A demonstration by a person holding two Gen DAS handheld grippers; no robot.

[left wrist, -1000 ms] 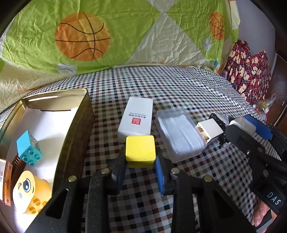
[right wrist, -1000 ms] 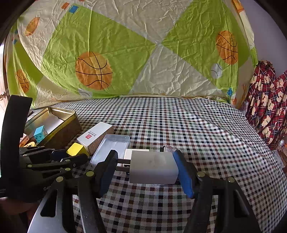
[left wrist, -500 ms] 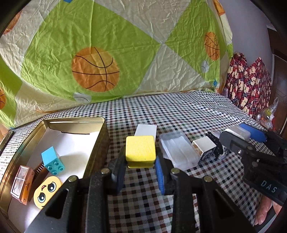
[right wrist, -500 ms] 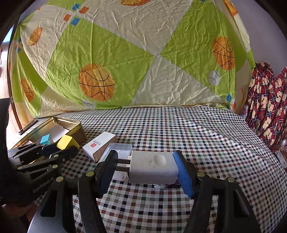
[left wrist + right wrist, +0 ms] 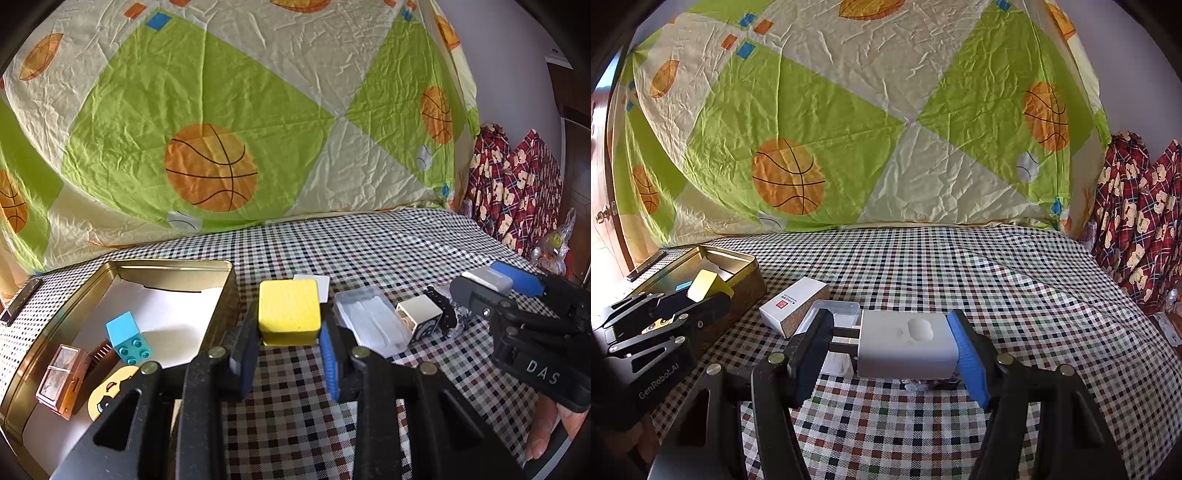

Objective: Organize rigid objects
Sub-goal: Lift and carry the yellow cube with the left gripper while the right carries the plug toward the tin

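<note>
The left hand-held gripper clamps a yellow block just beside the gold tin. The right hand-held gripper grips a white charger above the checkered bed.

tin left of clear case (carton between)

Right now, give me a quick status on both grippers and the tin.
Left gripper shut on yellow block, beside gold tin. Right gripper shut on white charger. Tin's wall in the block's way.
</note>
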